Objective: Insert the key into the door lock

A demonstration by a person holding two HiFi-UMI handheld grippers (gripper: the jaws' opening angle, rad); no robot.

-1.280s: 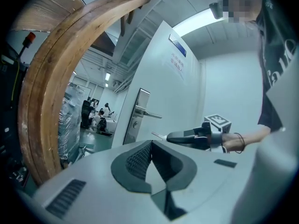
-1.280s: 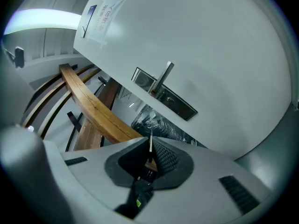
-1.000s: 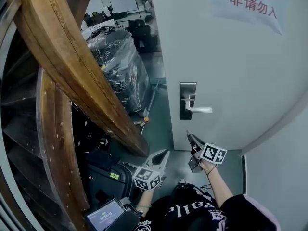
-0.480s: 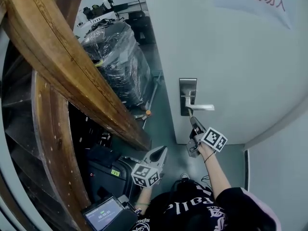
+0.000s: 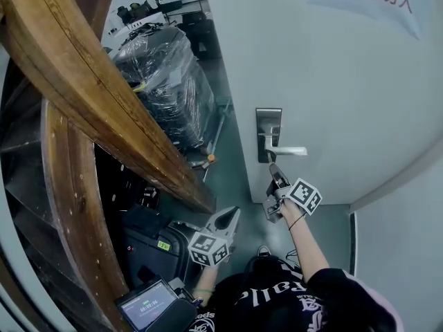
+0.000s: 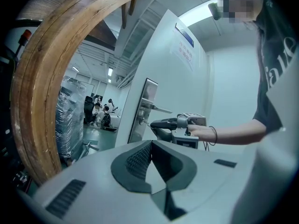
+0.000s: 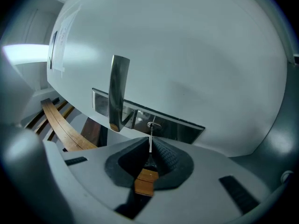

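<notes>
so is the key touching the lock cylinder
Touching: the right gripper view shows the key with its tip meeting the lock cylinder, no gap visible.

A paper sign [image 5: 367, 2] on the door [image 5: 332, 95], above and right of the door handle [image 5: 284, 151], reads 非请勿入 in red. Below the handle, white lettering on the person's black shirt [image 5: 270, 294] cannot be read whole.
</notes>
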